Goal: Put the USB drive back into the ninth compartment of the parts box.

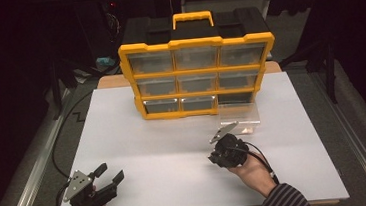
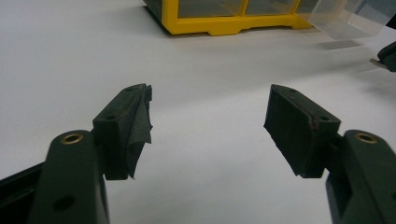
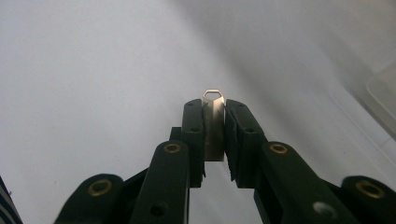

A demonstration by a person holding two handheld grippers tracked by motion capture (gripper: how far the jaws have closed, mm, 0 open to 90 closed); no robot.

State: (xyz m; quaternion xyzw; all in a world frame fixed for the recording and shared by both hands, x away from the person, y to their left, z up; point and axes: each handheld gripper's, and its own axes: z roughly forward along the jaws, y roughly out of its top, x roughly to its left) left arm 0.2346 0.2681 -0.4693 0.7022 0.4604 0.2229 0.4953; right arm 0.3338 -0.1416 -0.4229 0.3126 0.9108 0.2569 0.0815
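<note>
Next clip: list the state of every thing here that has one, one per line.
Left hand-held gripper: open, empty.
Right hand-held gripper: shut on a small metal piece.
Organizer: upright, bottom-right slot empty, other drawers in.
Clear drawer: pulled out, resting on the table before the empty slot.

a small flat silver metal piece (image 3: 214, 122) with a loop at its tip, clamped between the right tool's (image 3: 214, 112) jaws, loop end poking out past them; above the white table (image 1: 175, 149), just before a clear plastic drawer (image 1: 240, 118) pulled out of its cabinet.
</note>
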